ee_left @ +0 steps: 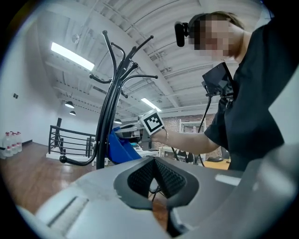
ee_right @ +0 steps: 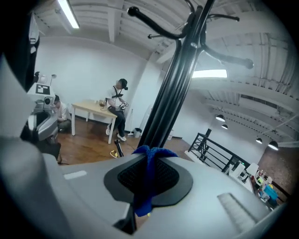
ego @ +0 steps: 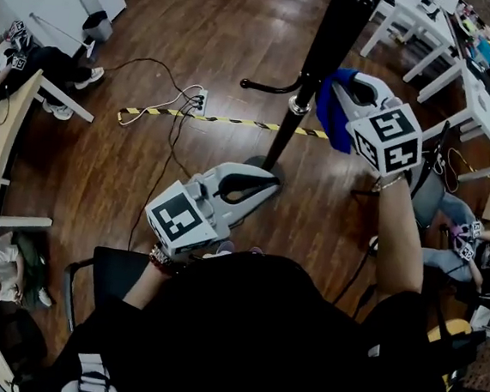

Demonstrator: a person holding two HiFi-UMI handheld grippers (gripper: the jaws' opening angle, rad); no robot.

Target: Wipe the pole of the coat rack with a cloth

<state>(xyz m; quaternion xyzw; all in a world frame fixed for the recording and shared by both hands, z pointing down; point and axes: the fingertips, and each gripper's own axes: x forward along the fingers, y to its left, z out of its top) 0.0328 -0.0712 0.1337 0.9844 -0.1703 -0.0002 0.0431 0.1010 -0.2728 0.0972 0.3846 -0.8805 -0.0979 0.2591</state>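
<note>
While the right gripper (ee_right: 148, 161) clamps the blue cloth (ego: 331, 126) against the pole (ego: 331, 35), the left gripper (ego: 266, 181) hangs near, jaws together.

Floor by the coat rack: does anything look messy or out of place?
Only loose cables trailing untidily across the wooden floor from a power strip left of the pole; striped tape crosses the floor beside it. Nothing looks spilled or broken.

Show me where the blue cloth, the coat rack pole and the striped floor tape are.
blue cloth (ego: 329, 113), head view, fold beside the pole.
coat rack pole (ego: 330, 44), head view, mid shaft.
striped floor tape (ego: 235, 121), head view, middle stretch.
</note>
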